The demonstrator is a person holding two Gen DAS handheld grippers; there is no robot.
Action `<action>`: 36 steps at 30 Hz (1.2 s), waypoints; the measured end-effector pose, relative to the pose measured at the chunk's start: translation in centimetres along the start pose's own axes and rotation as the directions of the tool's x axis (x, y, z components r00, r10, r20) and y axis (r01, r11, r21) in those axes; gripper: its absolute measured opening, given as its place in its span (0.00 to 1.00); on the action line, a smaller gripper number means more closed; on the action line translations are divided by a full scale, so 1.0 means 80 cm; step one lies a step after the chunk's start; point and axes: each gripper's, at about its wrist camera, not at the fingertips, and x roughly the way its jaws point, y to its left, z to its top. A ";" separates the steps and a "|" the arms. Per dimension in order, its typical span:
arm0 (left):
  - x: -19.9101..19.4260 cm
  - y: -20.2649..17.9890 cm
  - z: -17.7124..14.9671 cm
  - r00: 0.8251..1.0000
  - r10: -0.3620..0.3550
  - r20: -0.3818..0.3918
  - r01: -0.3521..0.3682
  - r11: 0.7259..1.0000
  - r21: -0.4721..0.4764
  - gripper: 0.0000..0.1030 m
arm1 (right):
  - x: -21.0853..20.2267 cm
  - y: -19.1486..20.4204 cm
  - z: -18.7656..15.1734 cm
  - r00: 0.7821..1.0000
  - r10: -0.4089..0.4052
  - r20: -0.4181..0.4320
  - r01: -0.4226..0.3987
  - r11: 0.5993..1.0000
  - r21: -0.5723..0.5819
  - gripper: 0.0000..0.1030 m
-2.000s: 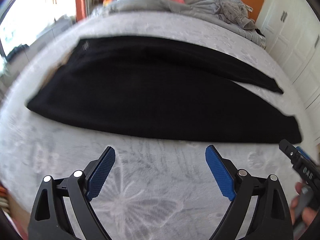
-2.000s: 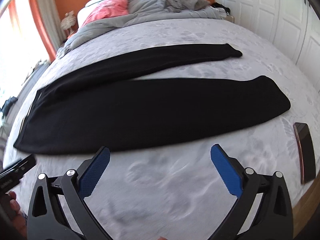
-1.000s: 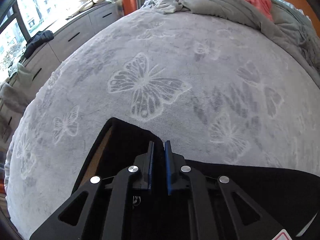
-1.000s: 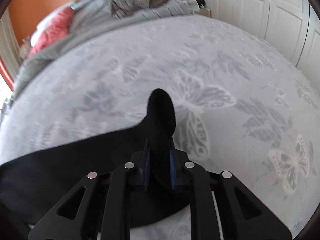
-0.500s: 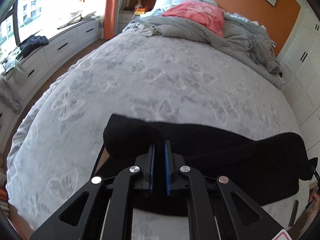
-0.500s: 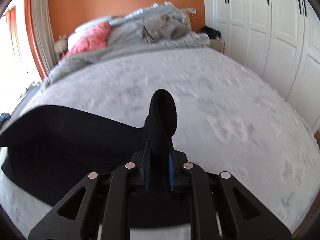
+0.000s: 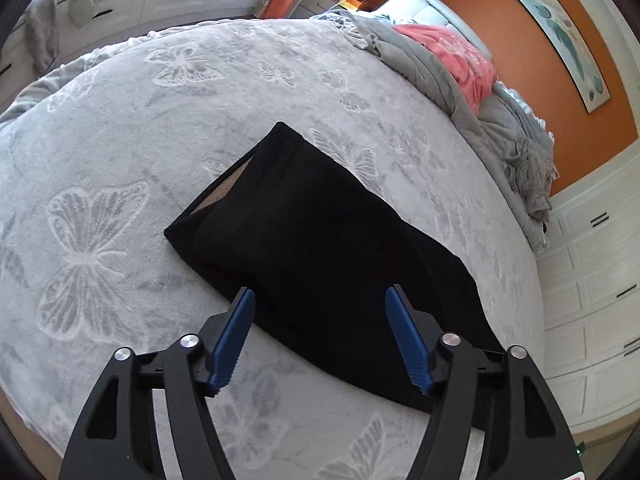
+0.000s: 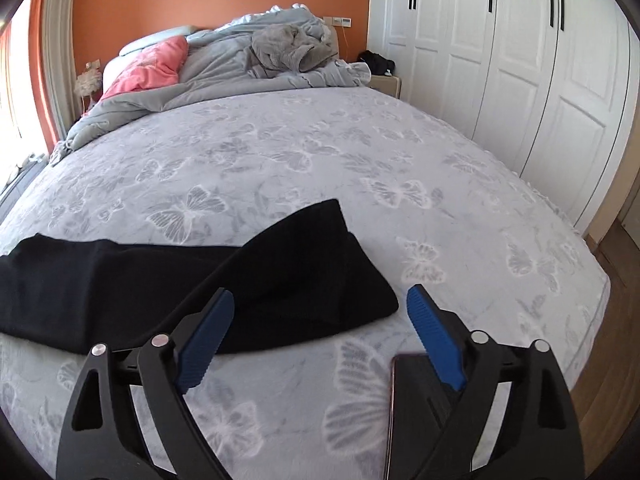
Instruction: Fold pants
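Pants (image 7: pixel 320 248) lie on bed (image 7: pixel 120 120), one leg laid over other, halved lengthwise so next fold can run crosswise. Left gripper (image 7: pixel 320 334) wide, empty, above waist end. Right gripper (image 8: pixel 320 338) wide, empty, near cuff end. Phone (image 8: pixel 408 408) on bed just beside cuffs, apart from cloth.
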 end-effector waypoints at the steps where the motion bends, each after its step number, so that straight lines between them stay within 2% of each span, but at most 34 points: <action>1: 0.010 0.004 0.002 1.000 0.013 -0.007 -0.013 0.999 -0.032 0.72 | -0.003 0.003 -0.005 1.000 0.004 -0.007 -0.004 1.000 0.005 0.84; 2: 0.024 0.009 0.005 0.999 0.038 -0.029 -0.040 0.997 -0.065 0.71 | -0.002 0.006 -0.010 1.000 0.010 -0.019 -0.010 1.000 0.011 0.84; 4: 0.047 0.014 0.008 0.997 0.054 -0.052 -0.059 0.994 -0.097 0.60 | 0.002 0.005 -0.020 0.999 0.009 -0.051 -0.007 1.000 0.027 0.84; 5: 0.060 0.011 0.012 0.997 0.054 -0.061 -0.059 0.995 -0.078 0.38 | 0.004 0.003 -0.025 0.998 0.013 -0.061 -0.010 0.999 0.040 0.84; 6: 0.070 0.008 0.015 0.995 0.065 -0.082 -0.069 0.996 -0.056 0.11 | 0.008 0.000 -0.025 0.997 0.021 -0.071 -0.017 0.998 0.058 0.84; 8: 0.079 0.013 0.020 0.991 0.092 -0.101 -0.100 0.992 -0.074 0.07 | 0.014 -0.016 -0.026 0.995 0.057 -0.085 -0.046 0.990 0.130 0.84; 11: 0.052 0.016 0.021 0.998 0.052 -0.040 -0.055 0.996 -0.072 0.07 | 0.024 -0.031 -0.016 0.989 0.126 -0.079 -0.105 0.967 0.234 0.83; 14: 0.058 0.013 0.014 0.993 0.109 -0.054 -0.109 0.994 -0.012 0.07 | 0.051 -0.028 0.003 0.966 0.252 -0.061 -0.216 0.911 0.352 0.83; 16: 0.070 0.010 0.010 0.986 0.161 -0.051 -0.160 0.987 0.021 0.07 | 0.084 -0.011 0.010 0.956 0.273 -0.109 -0.215 0.902 0.374 0.83; 18: 0.077 0.012 0.007 0.983 0.175 -0.050 -0.174 0.985 0.009 0.07 | 0.120 0.011 0.014 0.955 0.244 -0.168 -0.174 0.922 0.347 0.81; 19: 0.078 0.012 0.007 0.983 0.179 -0.048 -0.179 0.984 0.002 0.07 | 0.138 0.023 0.017 0.957 0.215 -0.193 -0.145 0.935 0.324 0.57; 20: 0.079 0.011 0.008 0.982 0.181 -0.048 -0.181 0.983 -0.007 0.07 | 0.152 0.028 0.020 0.954 0.209 -0.217 -0.135 0.940 0.314 0.11; 21: 0.079 0.010 0.010 0.981 0.185 -0.050 -0.186 0.983 -0.009 0.07 | 0.159 0.026 0.028 0.946 0.236 -0.220 -0.150 0.925 0.350 0.07; 22: 0.078 0.008 0.013 0.981 0.186 -0.050 -0.186 0.982 -0.011 0.07 | 0.147 0.016 0.037 0.945 0.289 -0.153 -0.207 0.892 0.402 0.06; 24: 0.070 0.010 0.014 0.980 0.193 -0.046 -0.193 0.981 0.012 0.07 | 0.099 -0.007 0.055 0.927 0.374 0.032 -0.351 0.833 0.427 0.06; 25: 0.069 0.009 0.014 0.979 0.200 -0.045 -0.199 0.980 0.028 0.08 | 0.068 -0.021 0.059 0.911 0.396 0.110 -0.405 0.816 0.413 0.06; 26: 0.070 0.009 0.013 0.977 0.209 -0.047 -0.207 0.977 0.042 0.08 | 0.054 -0.031 0.054 0.907 0.396 0.144 -0.420 0.817 0.395 0.06; 27: 0.073 0.009 0.011 0.975 0.215 -0.050 -0.212 0.976 0.049 0.08 | 0.052 -0.038 0.045 0.920 0.367 0.136 -0.391 0.843 0.370 0.07; 28: 0.079 0.008 0.011 0.973 0.223 -0.052 -0.220 0.974 0.056 0.08 | 0.077 -0.042 0.027 0.949 0.315 0.032 -0.306 0.888 0.343 0.08; 29: 0.084 0.009 0.008 0.970 0.237 -0.050 -0.233 0.970 0.066 0.08 | 0.104 -0.046 0.009 0.953 0.298 -0.061 -0.259 0.901 0.349 0.10; 30: 0.086 0.009 0.006 0.969 0.245 -0.040 -0.242 0.967 0.076 0.09 | 0.129 -0.053 -0.011 0.947 0.287 -0.145 -0.216 0.902 0.373 0.10; 31: 0.086 0.007 0.003 0.967 0.253 -0.025 -0.250 0.964 0.088 0.09 | 0.151 -0.056 -0.032 0.931 0.288 -0.224 -0.185 0.902 0.390 0.10; 32: 0.085 0.007 0.002 0.966 0.258 -0.018 -0.255 0.962 0.092 0.09 | 0.151 -0.057 -0.039 0.933 0.287 -0.218 -0.187 0.903 0.387 0.13; 33: 0.084 0.005 0.001 0.966 0.258 -0.012 -0.256 0.962 0.096 0.10 | 0.140 -0.057 -0.040 0.946 0.269 -0.180 -0.186 0.907 0.378 0.17; 34: 0.081 0.005 0.001 0.966 0.258 -0.010 -0.256 0.961 0.100 0.11 | 0.124 -0.058 -0.037 0.963 0.218 -0.161 -0.146 0.918 0.368 0.29; 35: 0.078 0.006 0.002 0.969 0.249 -0.007 -0.247 0.964 0.096 0.13 | 0.111 -0.059 -0.035 0.971 0.189 -0.145 -0.126 0.924 0.361 0.53; 36: 0.073 0.009 0.001 0.972 0.233 -0.004 -0.232 0.969 0.084 0.15 | 0.096 -0.063 -0.035 0.978 0.174 -0.113 -0.122 0.924 0.361 0.62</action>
